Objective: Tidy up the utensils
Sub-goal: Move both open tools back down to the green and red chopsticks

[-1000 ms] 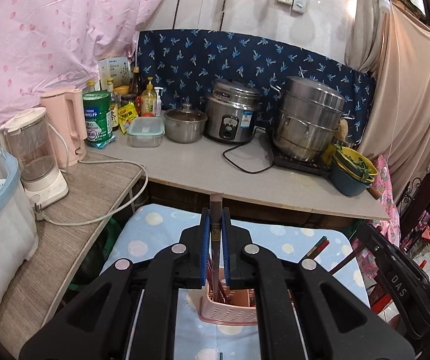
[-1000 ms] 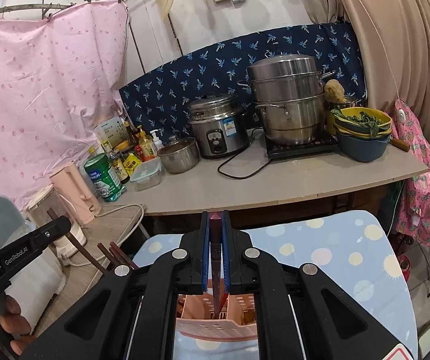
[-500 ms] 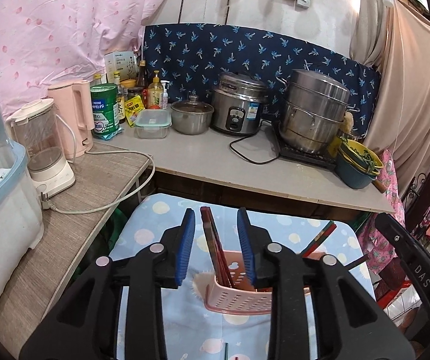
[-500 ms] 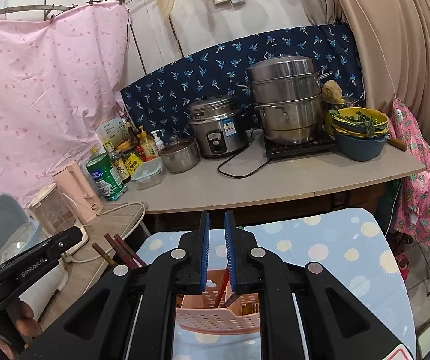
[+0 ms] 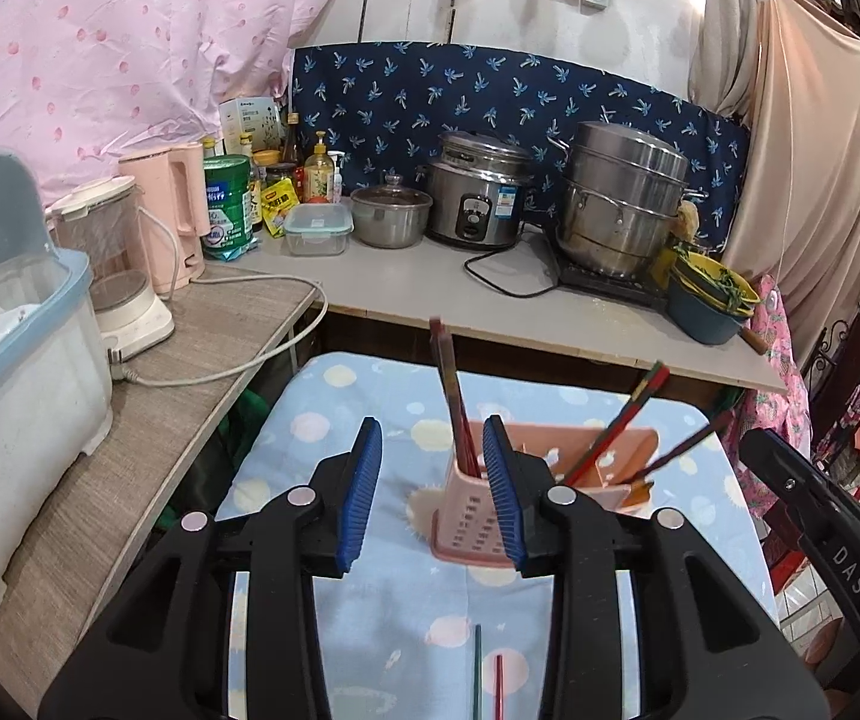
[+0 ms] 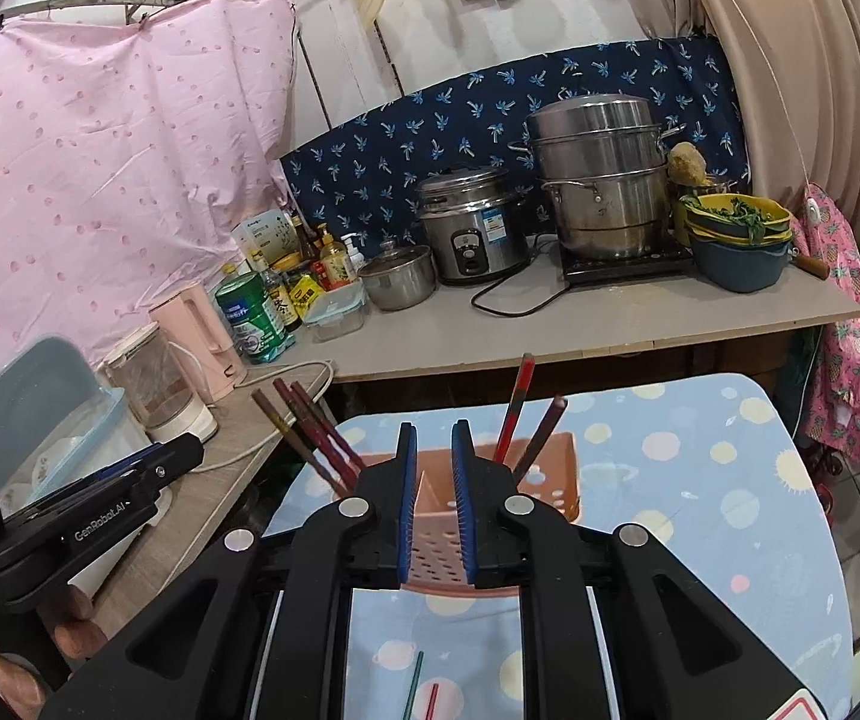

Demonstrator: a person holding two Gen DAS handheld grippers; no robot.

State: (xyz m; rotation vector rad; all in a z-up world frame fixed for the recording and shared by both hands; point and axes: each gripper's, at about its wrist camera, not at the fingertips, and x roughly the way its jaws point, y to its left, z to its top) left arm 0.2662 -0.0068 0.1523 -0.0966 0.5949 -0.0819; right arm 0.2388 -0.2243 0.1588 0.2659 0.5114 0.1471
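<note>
A pink slotted utensil holder [image 5: 478,516] stands on the blue dotted tablecloth [image 5: 333,420]; it also shows in the right wrist view [image 6: 550,480]. Dark red chopsticks [image 5: 451,396] lean in its left compartment, and more chopsticks [image 5: 628,420] lean in its right one. My left gripper [image 5: 433,486] is open and empty just in front of the holder. My right gripper [image 6: 434,498] is open and empty, close to the holder's near wall. Two loose chopsticks, one green [image 5: 478,669] and one red [image 5: 497,684], lie on the cloth below the grippers.
A grey counter [image 5: 430,288] behind the table carries a rice cooker [image 5: 481,195], a steamer pot [image 5: 622,198], a small pot [image 5: 390,216], stacked bowls [image 5: 709,300] and bottles. A side shelf at left holds a kettle [image 5: 168,222], a blender [image 5: 111,276] and a dish box [image 5: 9,360].
Both grippers opened and let go of their chopsticks, which now stand in the holder. Both grippers pulled back from the holder.
</note>
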